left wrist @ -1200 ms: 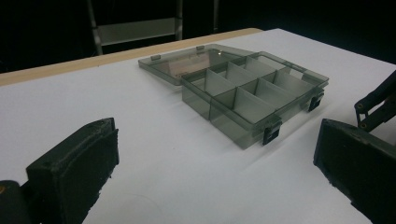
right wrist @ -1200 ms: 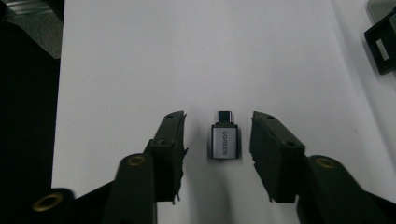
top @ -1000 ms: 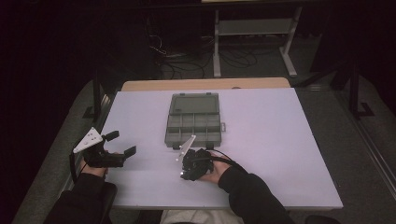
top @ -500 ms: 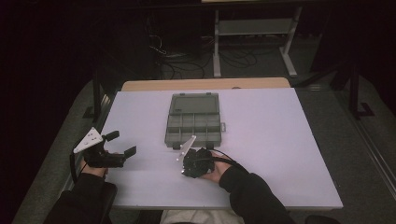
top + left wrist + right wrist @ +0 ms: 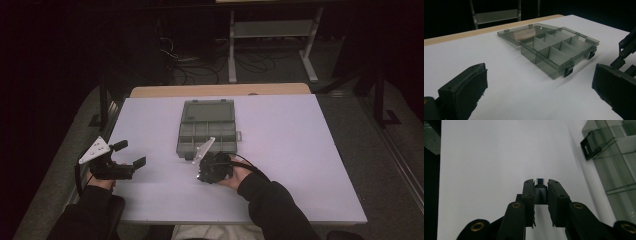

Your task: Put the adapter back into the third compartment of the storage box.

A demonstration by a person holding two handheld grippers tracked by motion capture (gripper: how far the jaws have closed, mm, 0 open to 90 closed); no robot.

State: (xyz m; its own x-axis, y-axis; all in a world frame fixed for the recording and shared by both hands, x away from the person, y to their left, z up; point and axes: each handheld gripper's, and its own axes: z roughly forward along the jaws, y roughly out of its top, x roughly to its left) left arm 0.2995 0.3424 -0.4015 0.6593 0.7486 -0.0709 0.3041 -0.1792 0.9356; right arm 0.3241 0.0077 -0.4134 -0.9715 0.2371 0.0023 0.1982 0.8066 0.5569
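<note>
White tabletop [image 5: 300, 150] lies under you, dark room beyond. Your right gripper [image 5: 541, 185] has its jaws pinched on a small dark part [image 5: 540, 189] with a metal-looking tip, held just beside the near edge of the smoky compartment box [image 5: 207, 132], whose lid lies folded back. Your left gripper [image 5: 539, 92] hangs spread wide and empty, well off to the box's left. Carry the part squarely over one cell, go low, then release; steady the box if it slides.

Two black, blocky handheld grippers, left [image 5: 131, 154] and right [image 5: 541, 188], have brass-coloured pivot screws, grey three-cornered top plates and trailing black cables; the person's sleeves [image 5: 272, 207] are dark.
</note>
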